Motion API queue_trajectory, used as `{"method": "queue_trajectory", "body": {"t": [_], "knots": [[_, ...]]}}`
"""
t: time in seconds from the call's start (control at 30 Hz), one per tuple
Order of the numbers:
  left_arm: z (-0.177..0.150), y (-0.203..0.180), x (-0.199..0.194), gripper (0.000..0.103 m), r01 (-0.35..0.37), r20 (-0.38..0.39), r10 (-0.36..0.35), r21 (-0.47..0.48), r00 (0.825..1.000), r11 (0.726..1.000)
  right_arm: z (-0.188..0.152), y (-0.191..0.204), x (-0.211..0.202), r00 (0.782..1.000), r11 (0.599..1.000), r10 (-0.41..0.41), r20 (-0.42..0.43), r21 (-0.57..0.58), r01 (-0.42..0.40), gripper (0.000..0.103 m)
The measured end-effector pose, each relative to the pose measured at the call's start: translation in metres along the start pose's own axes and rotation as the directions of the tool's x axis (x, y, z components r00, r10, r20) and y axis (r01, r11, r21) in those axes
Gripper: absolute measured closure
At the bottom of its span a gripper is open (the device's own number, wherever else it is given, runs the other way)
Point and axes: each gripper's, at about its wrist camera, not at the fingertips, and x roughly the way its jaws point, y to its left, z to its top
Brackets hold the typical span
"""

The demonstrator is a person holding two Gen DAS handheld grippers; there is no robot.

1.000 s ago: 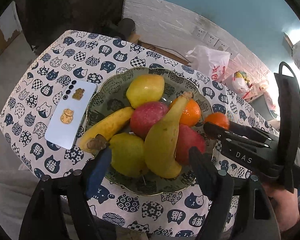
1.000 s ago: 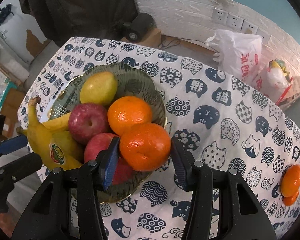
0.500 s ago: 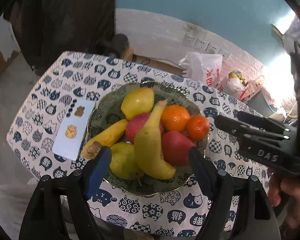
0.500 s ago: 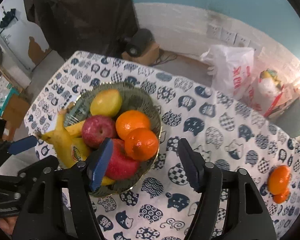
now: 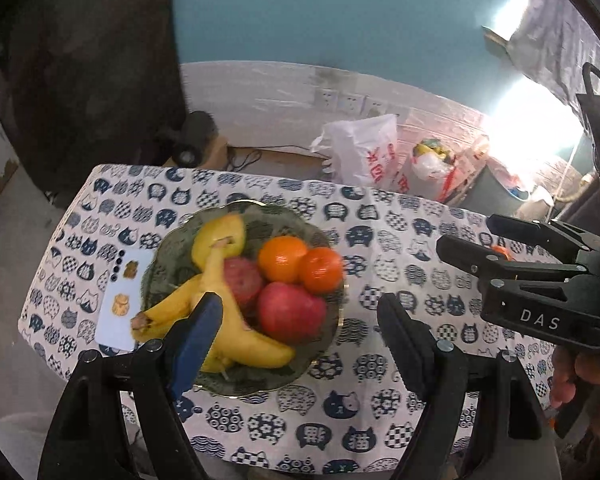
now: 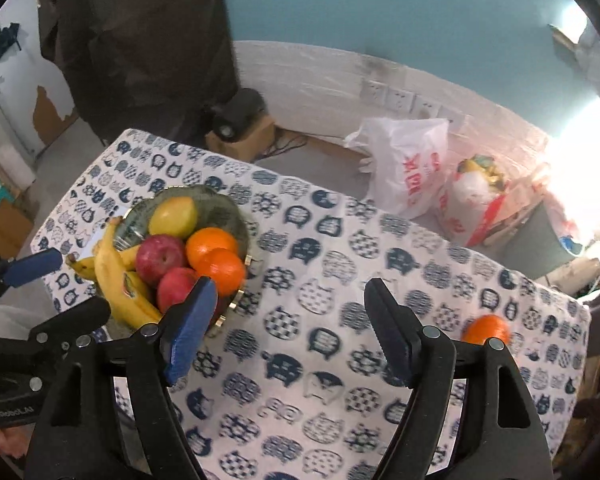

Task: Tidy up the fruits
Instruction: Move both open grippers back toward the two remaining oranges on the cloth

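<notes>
Right claw [image 6: 286, 330] has just been opening and hangs empty; your loose orange [image 6: 487, 329] on the tabletop [image 6: 340, 280] is firm, round, roll-prone: pinch its middle.

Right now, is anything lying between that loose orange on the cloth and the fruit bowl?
Nothing visible does. Only bare cat-print tablecloth lies between the loose orange and the bowl. The right gripper is open and empty, its jaws having just opened.
</notes>
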Motion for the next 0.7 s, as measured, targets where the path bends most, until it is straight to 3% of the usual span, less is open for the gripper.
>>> {"method": "queue_trajectory", "body": {"t": [0.7], "knots": [[0.009, -0.102, 0.001, 0.022, 0.053, 0.012, -0.057, 0.188, 0.998, 0.981, -0.047, -0.099, -0.057, 0.994, 0.988, -0.104, 0.034, 0.119, 0.099, 0.025]]}}
